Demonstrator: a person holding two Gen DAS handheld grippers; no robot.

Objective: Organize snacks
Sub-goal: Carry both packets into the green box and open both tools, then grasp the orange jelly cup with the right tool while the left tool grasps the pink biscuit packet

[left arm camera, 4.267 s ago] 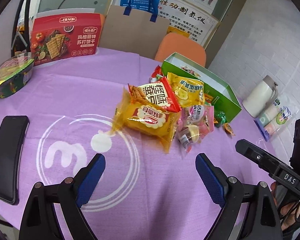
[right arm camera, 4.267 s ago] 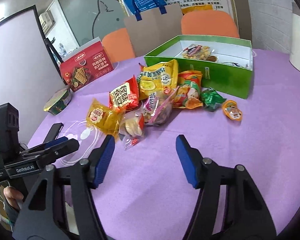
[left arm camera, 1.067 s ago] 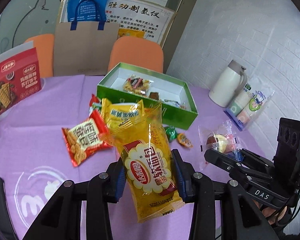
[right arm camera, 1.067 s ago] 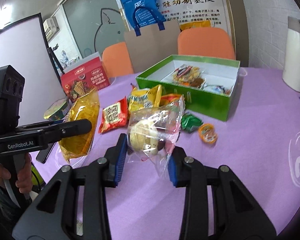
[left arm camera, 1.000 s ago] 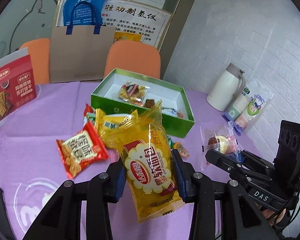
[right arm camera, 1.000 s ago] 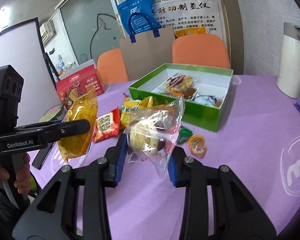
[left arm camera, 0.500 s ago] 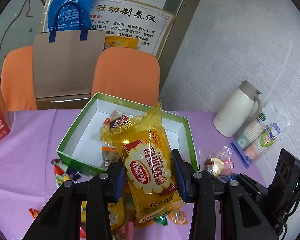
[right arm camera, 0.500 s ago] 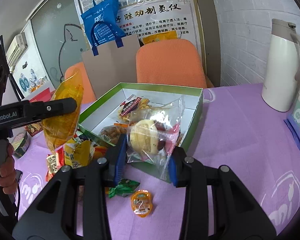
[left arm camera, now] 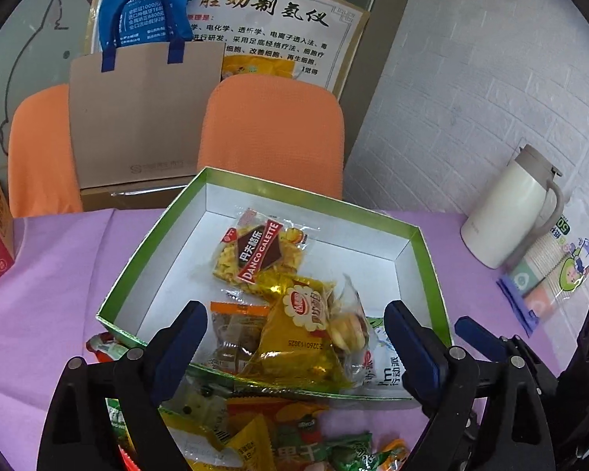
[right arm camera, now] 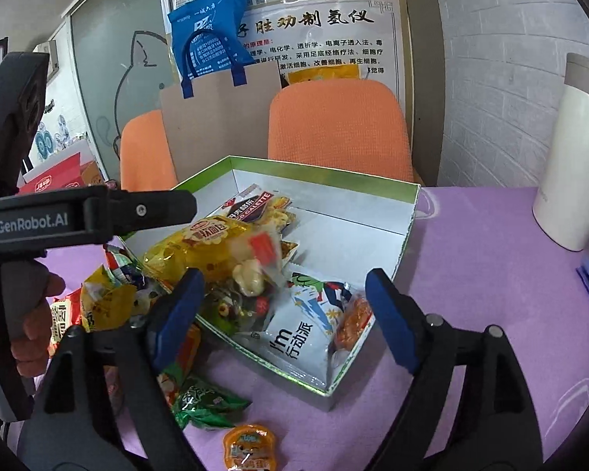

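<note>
I held both tools released, the left tool [left arm camera: 294, 333] and right tool [right arm camera: 282, 302], above the green box [left arm camera: 428, 251], where the yellow packet [left arm camera: 294, 337] lay inside.

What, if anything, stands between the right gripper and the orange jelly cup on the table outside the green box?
Nothing visible does. The right gripper is open near the green box, and the orange jelly cup lies uncovered on the purple tablecloth; a green candy packet lies close beside the cup, not over it.
</note>
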